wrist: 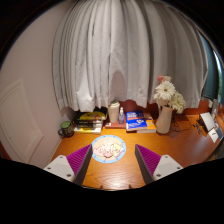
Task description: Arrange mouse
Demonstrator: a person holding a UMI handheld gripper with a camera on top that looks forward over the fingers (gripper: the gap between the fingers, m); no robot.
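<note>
Presently the hand-held gripper hangs above a wooden desk, its two fingers spread wide with nothing between the pads — the purple pads face each other across bare desk. Just ahead of the fingers, at twelve o'clock from the gap, lies a round, pale blue-rimmed object with a pinkish pattern, flat on the desk; whether this is the mouse or a mat cannot be told, and no other mouse can be made out.

Beyond it, along the far edge of the desk, stand several items. At about one o'clock lies a stack of books with a blue cover on top. Further toward two o'clock stands a pale vase holding white flowers. At about eleven o'clock sits a dark box with yellow markings, and past it — toward ten o'clock — a small dark jar.

White curtains hang behind the desk.
</note>
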